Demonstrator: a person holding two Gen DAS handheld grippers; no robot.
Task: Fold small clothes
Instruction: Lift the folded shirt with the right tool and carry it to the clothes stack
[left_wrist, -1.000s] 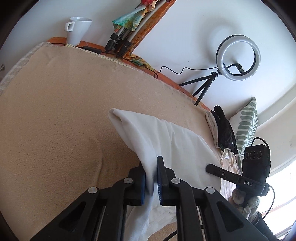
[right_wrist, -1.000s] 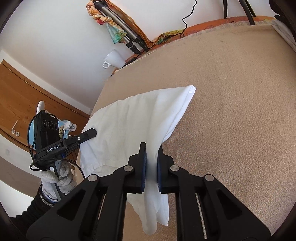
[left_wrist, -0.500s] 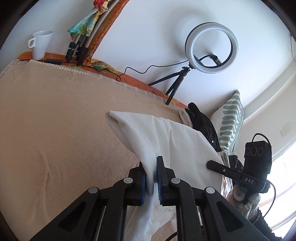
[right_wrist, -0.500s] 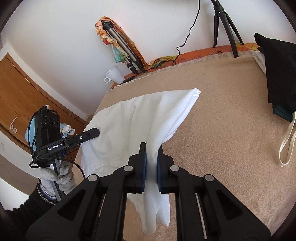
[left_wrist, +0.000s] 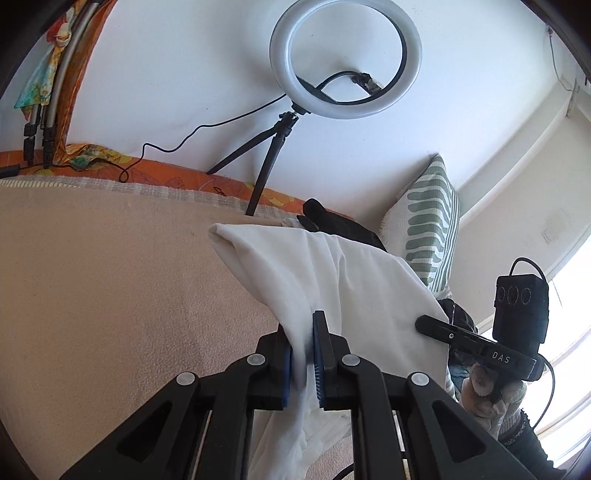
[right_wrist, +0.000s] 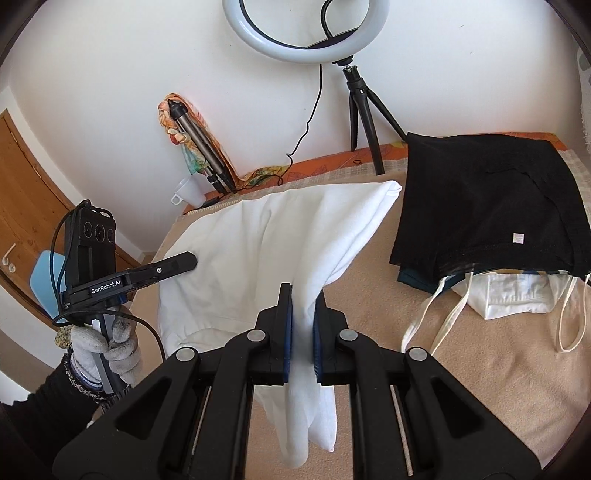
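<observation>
Cloth (left_wrist: 332, 280), white, clamped in left claw (left_wrist: 303, 354) and right claw (right_wrist: 303, 332), hanging between both.

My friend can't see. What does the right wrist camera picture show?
The right gripper pinches a white garment between its fingers, holding it up over a beige blanket. A gloved hand on the left holds the left gripper against the same garment. A black garment tops a clothes pile on the right, below a ring light.
</observation>
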